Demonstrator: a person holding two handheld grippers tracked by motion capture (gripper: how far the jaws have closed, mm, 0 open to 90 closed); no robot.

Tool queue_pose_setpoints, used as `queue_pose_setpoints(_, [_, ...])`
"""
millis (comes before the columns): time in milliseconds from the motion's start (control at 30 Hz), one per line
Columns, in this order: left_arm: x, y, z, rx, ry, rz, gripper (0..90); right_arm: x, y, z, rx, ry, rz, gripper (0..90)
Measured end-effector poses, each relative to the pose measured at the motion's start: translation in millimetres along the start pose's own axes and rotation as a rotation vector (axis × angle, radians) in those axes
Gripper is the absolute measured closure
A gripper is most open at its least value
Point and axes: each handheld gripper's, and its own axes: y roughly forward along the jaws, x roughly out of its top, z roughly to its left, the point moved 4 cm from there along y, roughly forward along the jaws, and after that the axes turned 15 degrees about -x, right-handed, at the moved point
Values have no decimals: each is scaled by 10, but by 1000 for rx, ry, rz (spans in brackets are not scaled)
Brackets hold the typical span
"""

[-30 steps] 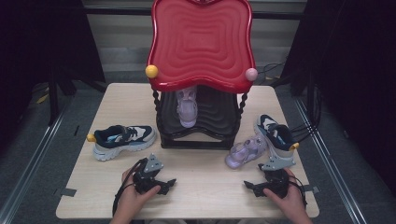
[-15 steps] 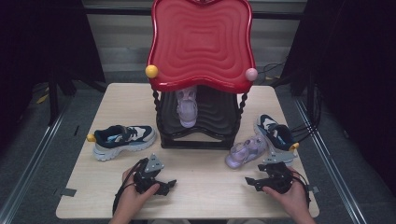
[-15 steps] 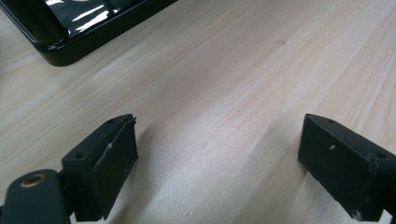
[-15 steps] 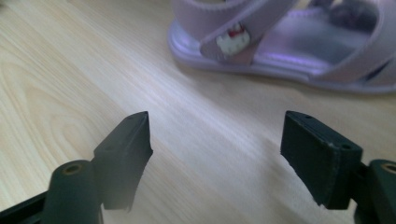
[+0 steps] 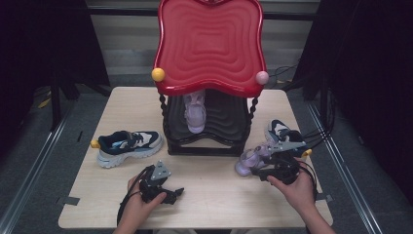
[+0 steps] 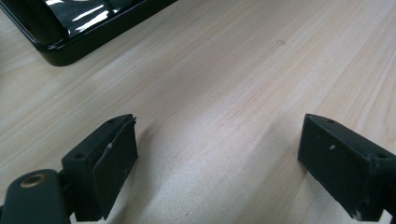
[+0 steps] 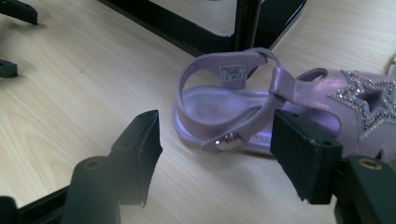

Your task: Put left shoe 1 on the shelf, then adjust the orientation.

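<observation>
Right gripper (image 5: 265, 171) is moving off the sneaker (image 5: 282, 132) at right of frame toward the purple sandal (image 7: 261, 116) lower right of centre; jaws have been closing, still empty, bracketing its heel. Pickup likely next. Left gripper (image 5: 176, 192) is resting wide, empty.

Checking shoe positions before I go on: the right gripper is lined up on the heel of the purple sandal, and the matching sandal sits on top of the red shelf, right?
Not quite. The matching sandal sits under the red shelf top, on the black lower tier, as the high view shows. The right gripper does face the purple sandal heel.
</observation>
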Motion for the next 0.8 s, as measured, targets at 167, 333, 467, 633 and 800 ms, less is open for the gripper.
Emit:
queue_pose_setpoints(167, [0, -1, 0, 0, -1, 1, 111, 59, 72, 17, -37, -27, 14, 366])
queue_pose_setpoints(333, [3, 2, 2, -1, 2, 3, 109, 86, 149, -15, -57, -17, 26, 395])
queue_pose_setpoints(467, [4, 5, 3, -3, 1, 2, 106, 96, 154, -23, -58, 5, 21, 401])
queue_pose_setpoints(633, [4, 5, 3, -3, 1, 2, 106, 138, 146, -7, -60, 10, 6, 385])
queue_pose_setpoints(800, [4, 5, 3, -2, 1, 2, 106, 170, 172, 1, -69, 25, 6, 380])
